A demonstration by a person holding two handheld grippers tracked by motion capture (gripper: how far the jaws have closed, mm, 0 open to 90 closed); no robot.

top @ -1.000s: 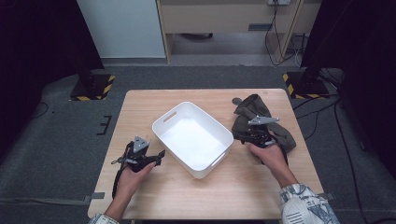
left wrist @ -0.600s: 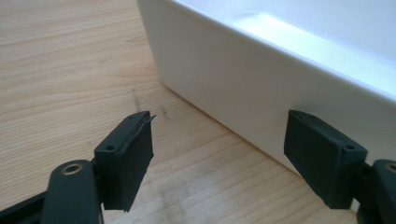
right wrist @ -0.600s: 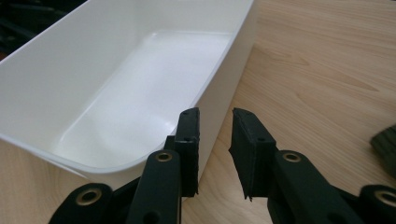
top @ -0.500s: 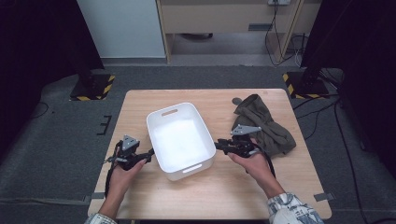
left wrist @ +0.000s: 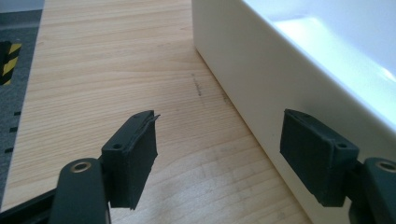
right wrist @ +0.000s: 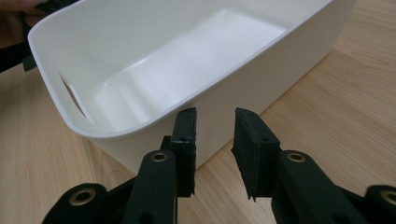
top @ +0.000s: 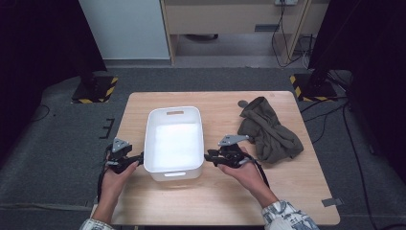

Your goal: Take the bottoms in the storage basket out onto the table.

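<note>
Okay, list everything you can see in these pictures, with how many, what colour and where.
Bin: one, white, plastic, empty, middle of the table, between the two grippers.
Cloth: one, olive green, crumpled, right side of the table.
Table: one, light wood, centre of the floor.
Round mark: one, dark, on the table by the cloth's far edge; too small to identify.
Floor stands: two, black with yellow-black striped bases, beyond the far corners of the table.
Left gripper: one, black, at the bin's left wall, jaws open, nothing between them.
Right gripper: one, black, at the bin's right wall, jaws slightly apart, nothing between them.
</note>
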